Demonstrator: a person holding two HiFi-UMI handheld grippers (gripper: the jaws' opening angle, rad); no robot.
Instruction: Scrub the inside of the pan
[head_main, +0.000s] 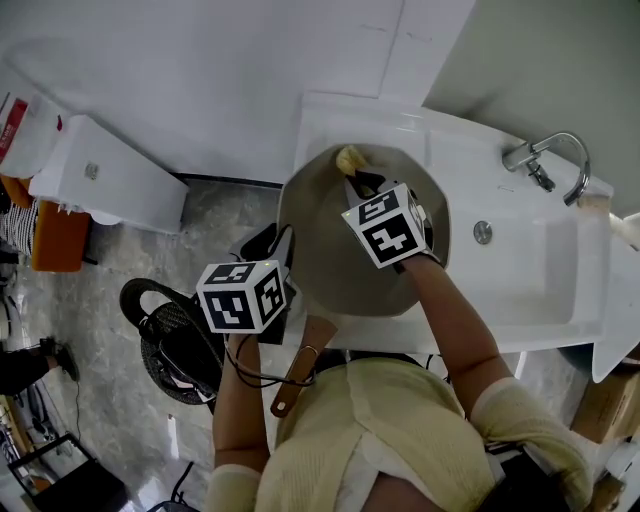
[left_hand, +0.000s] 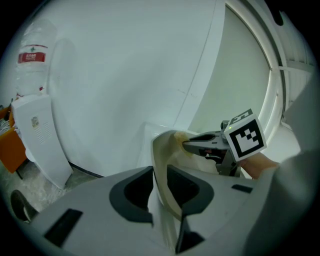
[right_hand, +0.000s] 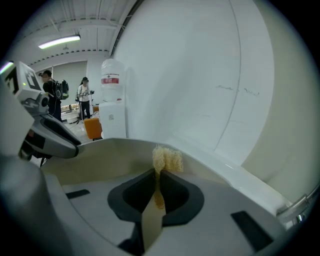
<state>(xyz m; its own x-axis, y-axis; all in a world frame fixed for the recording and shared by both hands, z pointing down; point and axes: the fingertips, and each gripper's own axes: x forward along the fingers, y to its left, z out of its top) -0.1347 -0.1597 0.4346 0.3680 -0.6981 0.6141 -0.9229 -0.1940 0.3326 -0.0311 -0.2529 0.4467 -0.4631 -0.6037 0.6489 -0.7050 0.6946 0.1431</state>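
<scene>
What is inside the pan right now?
A yellow sponge near the far rim, clamped in the right gripper. The pan floor under that gripper is covered; the rest looks bare.

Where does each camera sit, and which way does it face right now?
Head view: on the person's head, looking steeply down at the pan at the sink; both forearms and chest show.
Left gripper view: on the left gripper, along jaws shut on the pan's rim, toward the wall; the right gripper shows.
Right gripper view: on that gripper, along jaws shut on the scrub pad, into the pan.
All share the pan.
</scene>
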